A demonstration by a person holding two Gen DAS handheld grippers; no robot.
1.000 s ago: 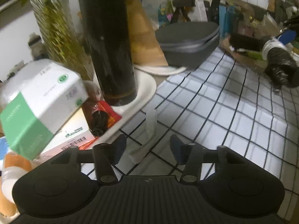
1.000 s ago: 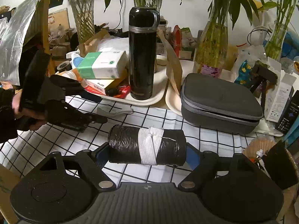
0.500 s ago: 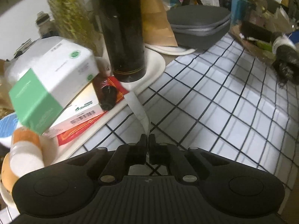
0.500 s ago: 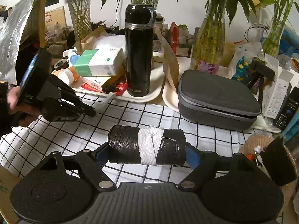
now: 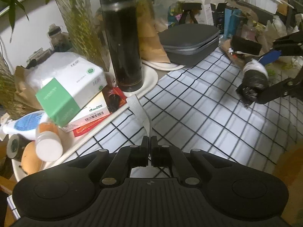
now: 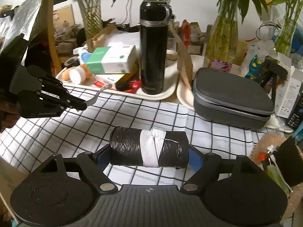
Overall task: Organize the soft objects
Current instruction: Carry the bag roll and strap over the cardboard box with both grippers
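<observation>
We find the left gripper (image 5: pixel 151 141) pinching a limp white elastic strip (image 5: pixel 141 113); the right gripper (image 6: pixel 149 156) clamps a black plastic-bag roll (image 6: pixel 130 147) endwise. We advise lifting the strip slowly, clear of the cream tray (image 5: pixel 151 77).

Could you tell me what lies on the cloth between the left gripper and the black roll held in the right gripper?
Only bare checked cloth lies between the left gripper, pinching a white strip, and the black roll, as the right wrist view shows.

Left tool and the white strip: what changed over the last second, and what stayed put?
The left tool closed on the white strip, which had lain flat on the checked cloth, and lifted it clear. The right tool kept its hold on the black bag roll, unmoved.
</observation>
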